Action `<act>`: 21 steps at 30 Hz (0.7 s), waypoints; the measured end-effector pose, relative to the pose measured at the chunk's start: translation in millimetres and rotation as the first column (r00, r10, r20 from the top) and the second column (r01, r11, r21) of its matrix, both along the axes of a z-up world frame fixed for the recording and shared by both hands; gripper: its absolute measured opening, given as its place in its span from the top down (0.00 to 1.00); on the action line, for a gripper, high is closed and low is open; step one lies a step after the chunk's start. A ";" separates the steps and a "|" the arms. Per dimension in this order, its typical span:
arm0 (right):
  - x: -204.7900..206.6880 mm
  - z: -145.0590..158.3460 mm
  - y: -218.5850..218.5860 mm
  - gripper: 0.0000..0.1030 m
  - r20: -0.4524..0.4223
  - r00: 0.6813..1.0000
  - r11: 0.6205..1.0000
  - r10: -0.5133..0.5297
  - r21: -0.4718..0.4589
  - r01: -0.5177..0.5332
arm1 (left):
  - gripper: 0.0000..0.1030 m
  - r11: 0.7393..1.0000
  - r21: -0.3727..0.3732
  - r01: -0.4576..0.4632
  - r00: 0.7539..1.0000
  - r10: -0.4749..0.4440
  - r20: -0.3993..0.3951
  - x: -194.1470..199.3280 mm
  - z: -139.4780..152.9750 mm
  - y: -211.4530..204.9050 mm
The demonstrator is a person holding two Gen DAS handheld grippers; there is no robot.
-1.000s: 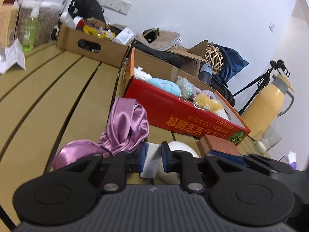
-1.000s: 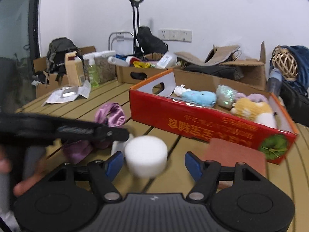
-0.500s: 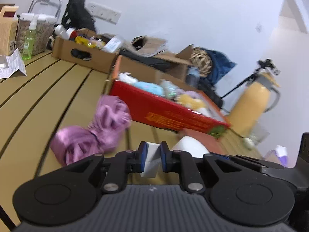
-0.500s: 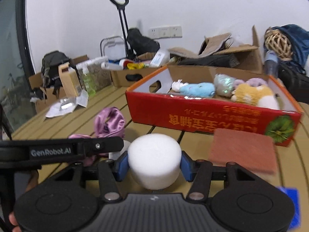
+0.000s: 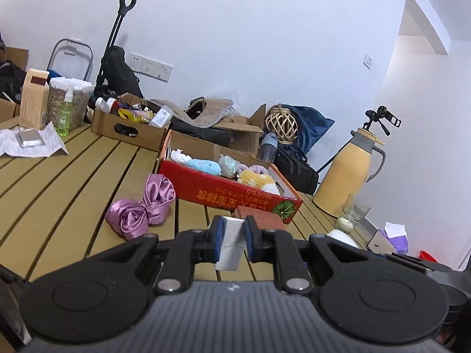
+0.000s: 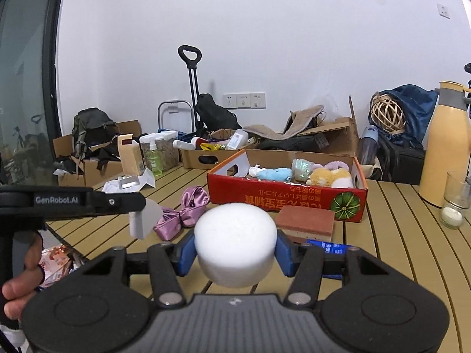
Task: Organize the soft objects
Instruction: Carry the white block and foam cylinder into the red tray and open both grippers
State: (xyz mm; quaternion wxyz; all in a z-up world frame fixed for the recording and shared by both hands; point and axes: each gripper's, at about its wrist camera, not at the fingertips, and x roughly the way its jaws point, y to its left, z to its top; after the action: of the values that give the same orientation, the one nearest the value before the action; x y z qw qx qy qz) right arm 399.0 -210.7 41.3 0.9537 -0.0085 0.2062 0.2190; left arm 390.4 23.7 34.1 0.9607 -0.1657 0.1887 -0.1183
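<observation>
We hold two foam pieces above the slatted tabletop (image 6: pixel 412 235), both bound, by our reading, for the red box (image 6: pixel 287 198) of plush toys (image 6: pixel 329 176) at mid-table. The left tongs (image 5: pixel 231 236) are clamped on a small white foam block (image 5: pixel 231 242), squeezed thin between the blue pads; in the right wrist view the same block (image 6: pixel 145 219) hangs from them at the left. The right tongs (image 6: pixel 235 248) grip a round white foam puck (image 6: pixel 235 242), pads pressed to its sides.

The box sits ahead of both tools, its near red wall facing us, with plush toys filling the far right part and bare cardboard showing toward the left end. A purple satin bow (image 6: pixel 184 213) lies on the tabletop just left of the box, and a brick-red sponge (image 6: pixel 306 222) rests against its near wall with a blue packet (image 6: pixel 326 247) in front of it.

To do this step well, we judge each piece should be carried over the near wall before release, and lowered into the open left part so it does not bounce off the toys. Foam is light and springy; letting go low and slowly should keep it from rolling out. The two tools ride close together, so one at a time seems wiser. The bow and the sponge remain outside the box.
</observation>
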 end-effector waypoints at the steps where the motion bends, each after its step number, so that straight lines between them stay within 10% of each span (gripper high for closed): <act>1: -1.1 1.0 -1.7 0.47 0.001 1.000 1.000 0.003 0.001 -0.003 | 0.85 1.000 0.009 -0.004 1.000 0.004 0.005 2.3 3.0 -0.3; 10: 56.5 26.4 -2.3 0.47 0.023 0.999 0.998 0.034 -0.053 -0.033 | 0.84 0.996 0.084 0.007 1.000 -0.009 0.018 109.2 34.1 5.9; 21: 308.3 21.5 20.8 0.47 -0.182 0.983 0.995 0.019 -0.090 -0.036 | 0.84 0.977 0.209 0.042 0.972 0.008 -0.234 344.9 9.0 -4.0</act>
State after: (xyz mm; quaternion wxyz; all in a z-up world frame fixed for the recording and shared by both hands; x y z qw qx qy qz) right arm 707.3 -189.9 62.8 0.9264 -0.0358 0.3019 0.2222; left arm 735.3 19.7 43.1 0.9430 -0.0733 0.3132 -0.0856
